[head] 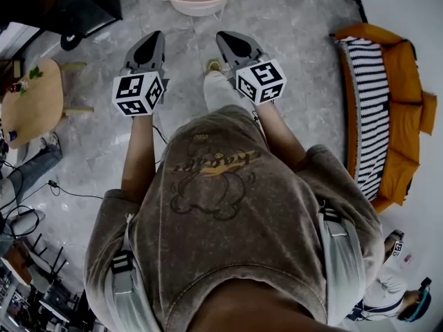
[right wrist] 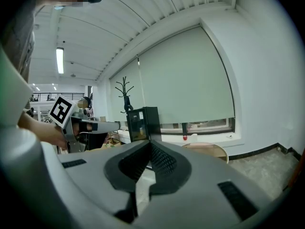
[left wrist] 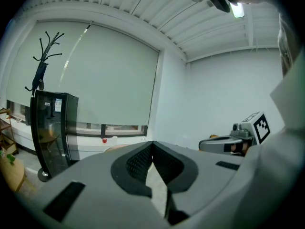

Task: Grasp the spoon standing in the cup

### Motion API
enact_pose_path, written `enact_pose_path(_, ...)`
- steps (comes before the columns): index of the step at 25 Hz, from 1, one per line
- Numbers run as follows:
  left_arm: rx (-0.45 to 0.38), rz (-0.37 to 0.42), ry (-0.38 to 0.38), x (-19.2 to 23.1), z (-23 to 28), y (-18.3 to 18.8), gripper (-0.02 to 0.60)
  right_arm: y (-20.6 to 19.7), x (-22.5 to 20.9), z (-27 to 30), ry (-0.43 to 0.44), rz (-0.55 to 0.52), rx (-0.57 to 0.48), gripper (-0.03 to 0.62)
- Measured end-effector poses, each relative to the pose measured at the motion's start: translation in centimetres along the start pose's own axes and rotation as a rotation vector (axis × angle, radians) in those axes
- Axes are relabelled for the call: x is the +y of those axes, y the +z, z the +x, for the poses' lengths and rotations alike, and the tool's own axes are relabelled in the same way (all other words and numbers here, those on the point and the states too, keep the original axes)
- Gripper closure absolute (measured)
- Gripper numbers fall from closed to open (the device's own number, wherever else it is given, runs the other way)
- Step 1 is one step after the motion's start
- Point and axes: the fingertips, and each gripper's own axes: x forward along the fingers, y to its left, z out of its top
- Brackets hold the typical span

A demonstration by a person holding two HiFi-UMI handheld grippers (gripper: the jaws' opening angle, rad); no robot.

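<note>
Head view, looking steeply down: a person stands on a grey stone floor (head: pixel 311 40), holding the left gripper (head: pixel 154 39) and the right gripper (head: pixel 230 39) side by side at waist level, both aimed fwd toward a round table (head: pixel 197 10) at the top edge. An orange sofa (head: pixel 408 81) sits at the right and a small wooden table (head: pixel 31 106) at the left.

Left gripper view: fingers (left wrist: pixel 143 159) clenched together w/ nothing between them; right gripper view: fingers (right wrist: pixel 159 159) likewise clenched and empty.

Neither spoon nor cup shows in any view, so their position relative to the fingers can't be told. They may stand on the round table ahead, but that's only a guess.

Risks: fingers arriving clenched would likely knock the spoon or tip the cup, so they need to open first; approaching w/o the cup in sight could mean a blind bump.
</note>
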Motion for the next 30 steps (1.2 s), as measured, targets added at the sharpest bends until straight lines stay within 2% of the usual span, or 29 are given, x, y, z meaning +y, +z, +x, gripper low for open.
enact_pose_path(11, 0.003, -0.006, 0.024, 3.4, 6.9, 2.8, 0.566, 3.1, -6.1, 6.2, 0.026, -0.007, 0.017, 0.577)
enact_pose_path(21, -0.017, -0.015, 0.035, 4.9, 14.8, 5.5, 0.566, 6.0, -13.2, 10.5, 0.040, -0.015, 0.013, 0.577)
enact_pose_path(30, -0.031, -0.032, 0.086, 7.1, 20.9, 7.1, 0.565, 7.3, -18.6, 14.9, 0.089, -0.024, 0.033, 0.576)
